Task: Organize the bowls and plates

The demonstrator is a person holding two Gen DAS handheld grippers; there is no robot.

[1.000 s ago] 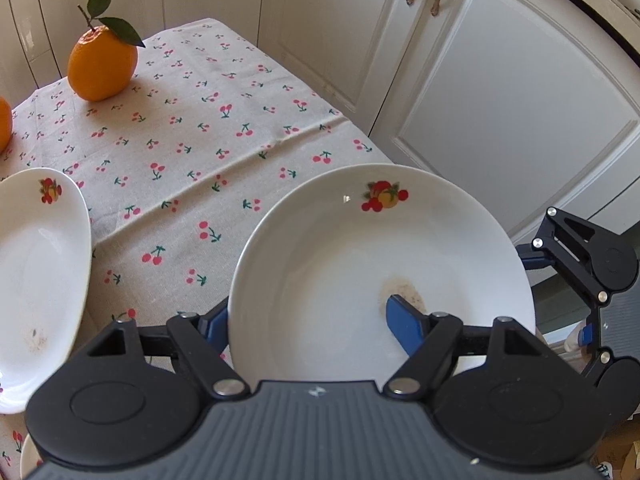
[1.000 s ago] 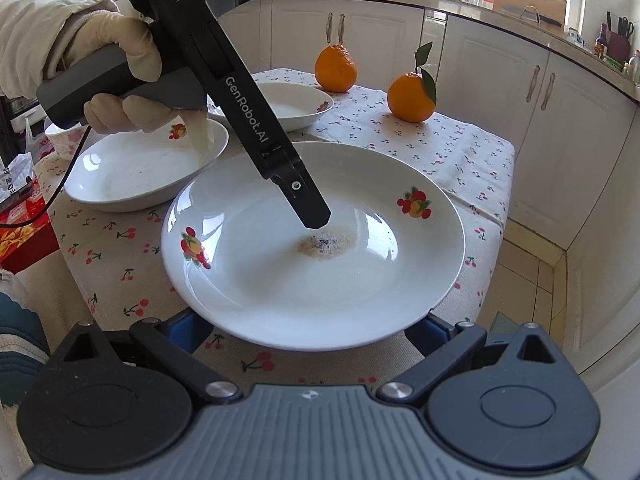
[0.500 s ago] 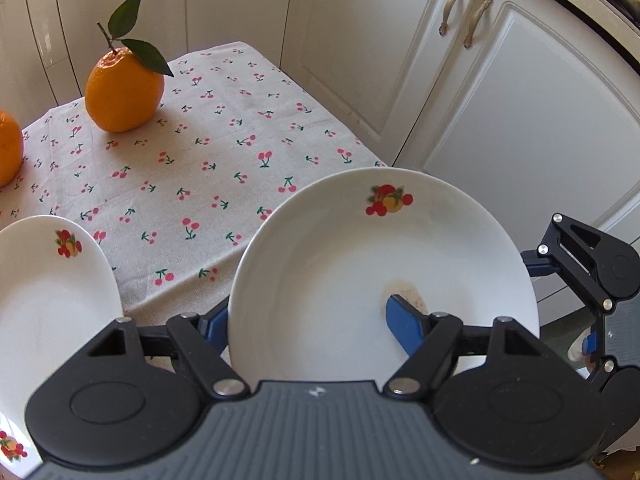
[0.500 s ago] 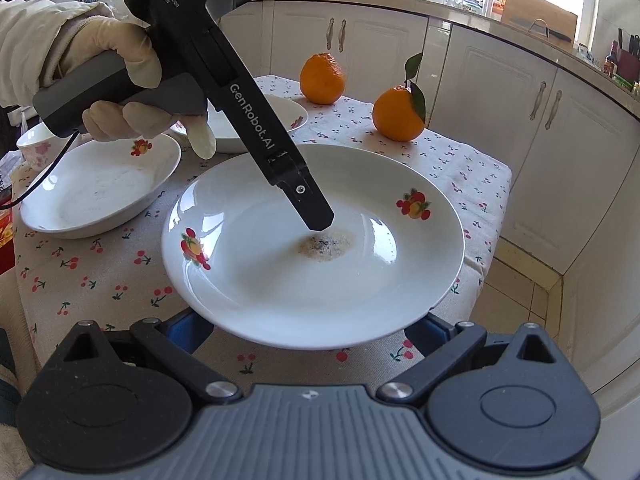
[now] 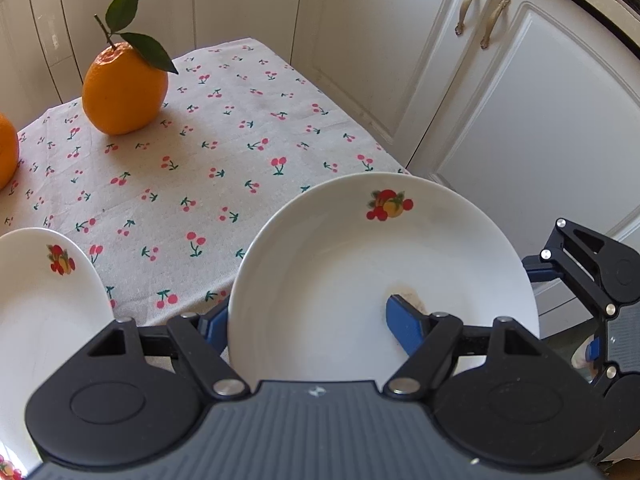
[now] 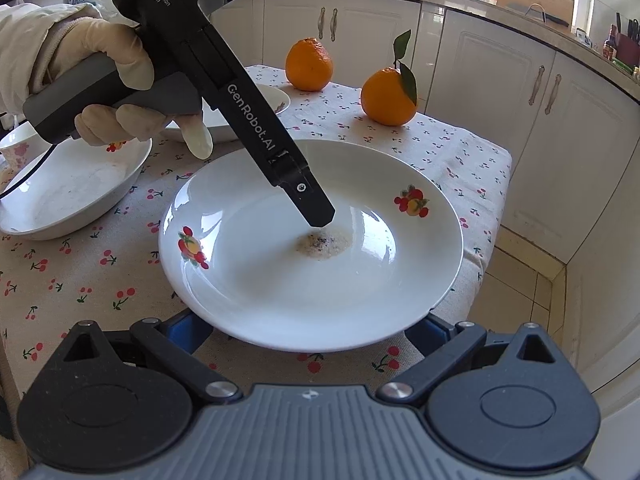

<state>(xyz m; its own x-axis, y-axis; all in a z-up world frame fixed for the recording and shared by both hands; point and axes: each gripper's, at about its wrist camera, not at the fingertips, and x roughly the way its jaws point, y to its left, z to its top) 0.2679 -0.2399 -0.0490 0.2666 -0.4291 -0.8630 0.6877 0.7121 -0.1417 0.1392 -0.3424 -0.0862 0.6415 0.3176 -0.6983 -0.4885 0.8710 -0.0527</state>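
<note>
A white deep plate [image 5: 360,264] [image 6: 280,280] with fruit decals and a brownish stain [image 6: 324,244] in its middle hangs over the table's right front corner. My left gripper [image 5: 308,320] is shut on its rim, one blue pad [image 5: 400,326] inside the plate and the other under it. In the right wrist view a gloved hand [image 6: 104,60] holds that gripper, whose upper finger [image 6: 304,196] reaches down into the plate. My right gripper [image 6: 306,330] stands open, its fingers spread wide below the plate's near rim; contact is hidden.
A second deep plate [image 5: 40,312] [image 6: 68,192] lies on the cherry-print tablecloth [image 5: 224,168], a third plate [image 6: 256,100] behind it. A cup [image 6: 16,148] stands at far left. Two oranges [image 6: 308,64] [image 6: 388,96] sit at the back. White cabinets [image 5: 500,128] border the table's right side.
Both grippers have carried the plate across the table together. The other plate slid left in the right wrist view, and the leafed orange came nearer in the left wrist view. The grip is unchanged.
</note>
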